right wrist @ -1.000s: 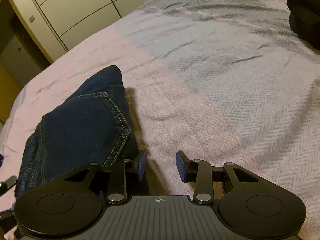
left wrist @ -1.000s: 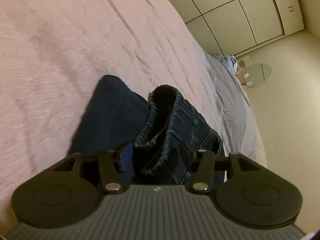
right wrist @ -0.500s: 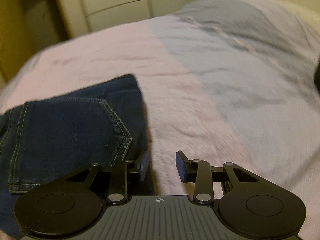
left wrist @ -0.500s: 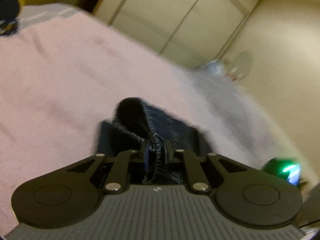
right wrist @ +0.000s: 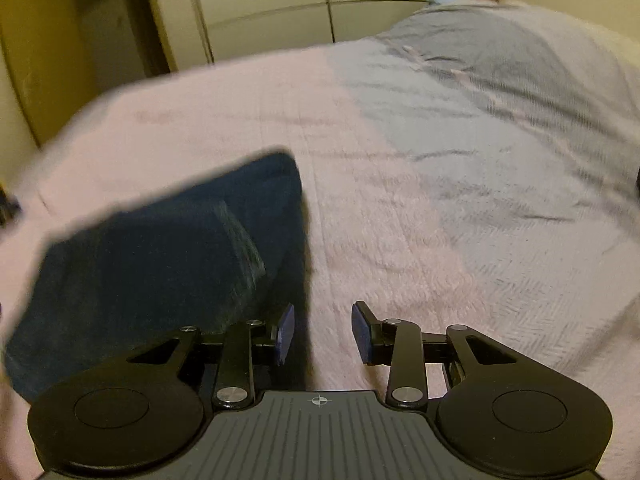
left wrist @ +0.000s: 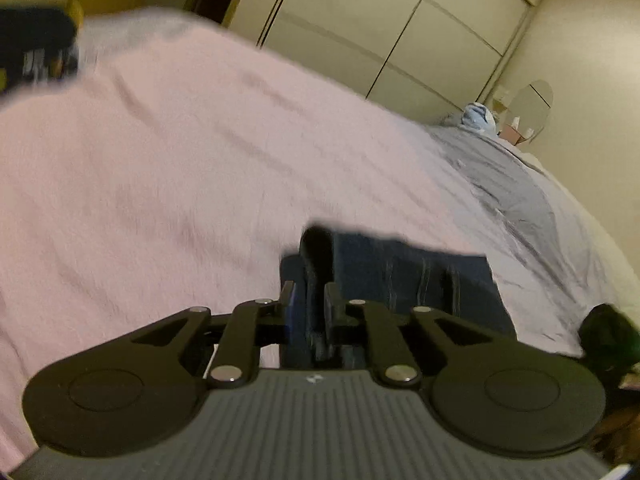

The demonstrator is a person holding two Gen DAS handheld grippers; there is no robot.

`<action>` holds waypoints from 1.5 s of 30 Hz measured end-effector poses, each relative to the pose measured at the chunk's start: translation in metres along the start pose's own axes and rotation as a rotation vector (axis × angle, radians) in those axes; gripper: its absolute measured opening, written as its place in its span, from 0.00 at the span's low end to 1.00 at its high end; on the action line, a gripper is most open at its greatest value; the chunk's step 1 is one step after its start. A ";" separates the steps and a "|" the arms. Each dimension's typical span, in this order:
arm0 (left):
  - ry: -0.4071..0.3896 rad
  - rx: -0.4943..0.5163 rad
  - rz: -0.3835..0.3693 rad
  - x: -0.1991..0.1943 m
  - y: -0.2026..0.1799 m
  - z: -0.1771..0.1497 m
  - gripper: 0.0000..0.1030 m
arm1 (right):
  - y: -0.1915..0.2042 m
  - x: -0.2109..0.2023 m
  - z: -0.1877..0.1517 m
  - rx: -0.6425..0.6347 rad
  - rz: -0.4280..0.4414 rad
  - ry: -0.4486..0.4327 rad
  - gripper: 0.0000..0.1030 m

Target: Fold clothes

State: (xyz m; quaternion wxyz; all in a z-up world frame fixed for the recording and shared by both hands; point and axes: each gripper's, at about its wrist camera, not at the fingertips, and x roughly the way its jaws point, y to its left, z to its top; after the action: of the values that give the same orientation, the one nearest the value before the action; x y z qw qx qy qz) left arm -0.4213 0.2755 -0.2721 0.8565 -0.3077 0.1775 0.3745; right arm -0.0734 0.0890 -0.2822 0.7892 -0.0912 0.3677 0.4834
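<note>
Folded dark blue jeans (left wrist: 404, 276) lie on the pink bedspread (left wrist: 180, 184). My left gripper (left wrist: 310, 300) is shut on a fold of the jeans at their near left edge. In the right wrist view the jeans (right wrist: 160, 256) lie at the left, blurred by motion. My right gripper (right wrist: 322, 328) is open and empty over the bedspread, just to the right of the jeans' edge.
The bed's far half is covered in grey fabric (right wrist: 500, 92). A dark garment (left wrist: 36, 44) lies at the far left of the bed. Cream wardrobe doors (left wrist: 380, 28) stand behind the bed. A light blue item (left wrist: 476, 116) and an oval mirror (left wrist: 532, 104) are at the far right.
My left gripper has closed on a fold of the jeans and swung its view around. The right gripper has stayed open while its view has turned along the jeans' edge.
</note>
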 end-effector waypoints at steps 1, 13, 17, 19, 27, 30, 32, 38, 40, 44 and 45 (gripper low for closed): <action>-0.011 0.027 0.000 -0.002 -0.006 0.008 0.09 | -0.001 -0.005 0.006 0.015 0.028 -0.031 0.35; 0.108 0.335 0.072 0.126 -0.075 0.004 0.07 | 0.074 0.074 0.023 -0.172 0.125 0.001 0.35; 0.118 0.385 0.102 0.137 -0.075 -0.003 0.07 | 0.103 0.088 0.014 -0.356 0.033 0.007 0.35; 0.108 0.383 0.109 0.129 -0.078 0.006 0.07 | 0.100 0.078 0.023 -0.351 0.054 0.027 0.35; 0.096 0.389 0.145 0.159 -0.064 0.022 0.11 | 0.045 0.092 0.074 -0.114 0.082 -0.067 0.35; 0.097 0.346 0.133 0.170 -0.052 0.021 0.13 | 0.034 0.135 0.072 -0.084 0.091 0.036 0.35; 0.099 0.310 0.118 0.170 -0.045 0.026 0.17 | 0.025 0.135 0.074 -0.034 0.123 0.039 0.35; 0.023 0.247 0.124 0.103 -0.037 0.031 0.07 | -0.004 0.052 0.062 0.113 0.204 -0.053 0.35; -0.006 0.217 0.076 0.064 -0.039 0.026 0.07 | -0.007 0.011 0.039 0.107 0.218 -0.066 0.35; 0.013 0.159 0.039 0.023 -0.040 0.000 0.08 | 0.000 -0.035 -0.012 0.046 0.213 -0.056 0.35; 0.027 0.132 0.037 0.021 -0.038 -0.004 0.07 | 0.003 -0.040 -0.023 0.032 0.200 -0.050 0.35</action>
State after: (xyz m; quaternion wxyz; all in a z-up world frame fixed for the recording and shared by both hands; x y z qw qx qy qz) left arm -0.3798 0.2635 -0.2714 0.8654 -0.2524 0.2187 0.3735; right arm -0.0979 0.0510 -0.2712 0.7472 -0.0292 0.3630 0.5559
